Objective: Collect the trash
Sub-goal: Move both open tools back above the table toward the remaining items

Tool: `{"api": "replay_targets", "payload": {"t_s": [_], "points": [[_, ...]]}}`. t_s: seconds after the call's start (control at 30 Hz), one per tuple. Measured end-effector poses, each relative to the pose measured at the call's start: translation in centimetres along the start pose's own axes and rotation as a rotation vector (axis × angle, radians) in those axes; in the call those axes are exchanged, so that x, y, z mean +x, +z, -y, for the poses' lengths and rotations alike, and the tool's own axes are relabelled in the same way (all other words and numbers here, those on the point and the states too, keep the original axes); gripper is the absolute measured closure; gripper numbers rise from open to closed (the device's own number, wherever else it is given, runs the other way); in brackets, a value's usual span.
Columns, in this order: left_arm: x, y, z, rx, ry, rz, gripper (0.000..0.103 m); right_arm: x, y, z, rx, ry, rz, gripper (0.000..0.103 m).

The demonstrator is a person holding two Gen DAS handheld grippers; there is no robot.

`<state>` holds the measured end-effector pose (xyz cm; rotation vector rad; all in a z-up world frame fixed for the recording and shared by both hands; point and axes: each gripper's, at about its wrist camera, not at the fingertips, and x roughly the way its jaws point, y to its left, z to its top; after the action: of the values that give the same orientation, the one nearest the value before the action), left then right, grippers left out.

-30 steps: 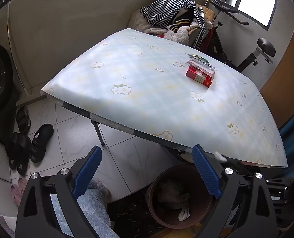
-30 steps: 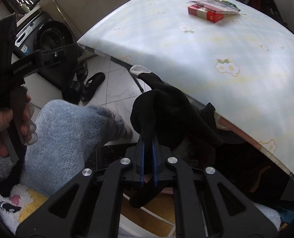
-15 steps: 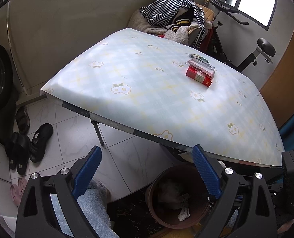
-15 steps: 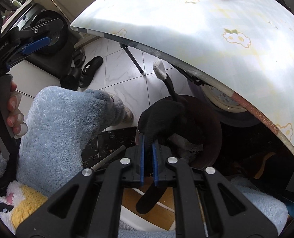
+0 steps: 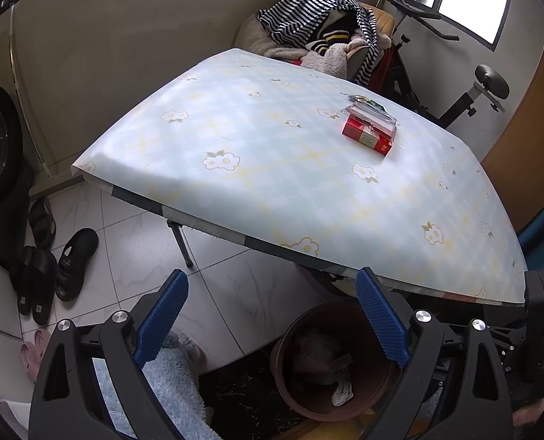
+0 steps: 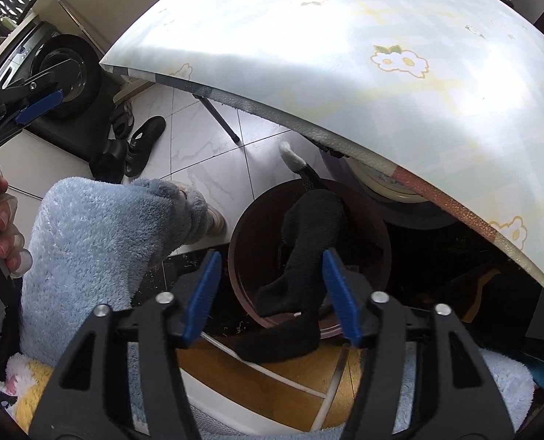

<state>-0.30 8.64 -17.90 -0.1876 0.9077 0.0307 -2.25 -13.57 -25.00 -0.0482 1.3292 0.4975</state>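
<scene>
A black glove with a white fingertip (image 6: 305, 245) hangs between the spread jaws of my right gripper (image 6: 270, 278), which is open right above a brown round bin (image 6: 242, 256). The glove drapes over the bin's near rim, loose from both pads. In the left wrist view the same bin (image 5: 283, 363) sits on the floor under the table edge, with crumpled scraps inside. My left gripper (image 5: 272, 315) is open and holds nothing, hovering over the floor beside the bin. A red box under a clear packet (image 5: 369, 134) lies on the floral tablecloth (image 5: 272, 168).
A blue fuzzy sleeve (image 6: 99, 242) and a hand (image 6: 4, 234) holding the left gripper's handle show at the left. Black slippers (image 5: 62, 260) lie on the white tiles. Clothes are piled on a chair (image 5: 327, 36) behind the table; an exercise bike (image 5: 466, 95) stands at the right.
My right gripper dropped from table height to over the bin and its jaws went from shut on the black glove to open. The left gripper stayed put.
</scene>
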Motion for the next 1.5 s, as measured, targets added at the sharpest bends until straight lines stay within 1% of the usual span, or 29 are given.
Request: {"api": "replay_targets", "payload": {"t_s": [0.03, 0.07, 0.1, 0.33, 0.5, 0.6, 0.7, 0.87, 0.93, 1.0, 1.1, 1.17, 1.3, 1.37, 1.43, 1.47, 1.5], "points": [[0.0, 0.0, 0.0, 0.0, 0.0, -0.001, 0.013, -0.1, 0.0, 0.0, 0.0, -0.007, 0.004, 0.033], [0.1, -0.1, 0.0, 0.0, 0.0, -0.003, 0.013, -0.1, 0.1, 0.0, 0.003, -0.012, 0.007, 0.023], [0.1, -0.1, 0.0, -0.001, 0.0, -0.004, 0.013, -0.2, 0.2, 0.1, 0.007, -0.015, 0.014, 0.016], [0.1, 0.0, 0.0, 0.0, -0.002, -0.005, 0.013, -0.9, 0.4, 0.9, 0.017, -0.024, 0.035, 0.014], [0.2, 0.0, 0.0, -0.001, -0.003, -0.005, 0.013, -2.8, 1.3, 1.2, 0.01, -0.043, 0.097, 0.008], [0.3, 0.2, 0.1, 0.002, -0.008, -0.006, 0.013, -4.2, 2.2, 1.7, 0.005, -0.058, 0.142, 0.006], [0.5, 0.7, 0.3, 0.013, -0.017, -0.007, 0.013, -5.6, 3.3, 2.4, 0.005, -0.09, 0.179, 0.006], [0.7, 2.6, 0.8, 0.036, -0.033, 0.016, 0.013, -7.1, 5.9, 4.9, 0.013, -0.124, 0.213, 0.006], [1.0, 3.8, 0.8, 0.038, -0.037, 0.026, 0.013, -7.6, 7.4, 5.9, 0.017, -0.139, 0.226, 0.006], [1.4, 5.0, 0.8, 0.038, -0.034, 0.037, 0.013, -8.0, 9.4, 7.1, 0.03, -0.135, 0.242, 0.006], [2.4, 7.0, 0.5, 0.031, -0.038, 0.055, 0.013, -8.6, 13.4, 8.4, 0.073, -0.114, 0.268, 0.006], [3.0, 8.3, 0.2, 0.028, -0.04, 0.07, 0.013, -8.6, 16.5, 8.7, 0.077, -0.119, 0.281, 0.006], [4.8, 10.6, -0.9, 0.007, -0.045, 0.084, 0.013, -7.8, 23.7, 8.4, 0.02, -0.155, 0.31, 0.006], [5.8, 11.6, -1.5, -0.005, -0.048, 0.083, 0.013, -6.9, 27.5, 8.4, -0.02, -0.168, 0.319, 0.006], [6.9, 12.4, -2.2, -0.013, -0.052, 0.078, 0.013, -5.3, 31.0, 8.5, -0.074, -0.184, 0.309, 0.008], [7.4, 12.8, -2.5, -0.018, -0.052, 0.075, 0.013, -4.5, 32.6, 8.6, -0.108, -0.194, 0.301, 0.014], [7.9, 13.1, -2.8, -0.023, -0.053, 0.072, 0.013, -3.7, 34.1, 9.0, -0.135, -0.205, 0.292, 0.026]]}}
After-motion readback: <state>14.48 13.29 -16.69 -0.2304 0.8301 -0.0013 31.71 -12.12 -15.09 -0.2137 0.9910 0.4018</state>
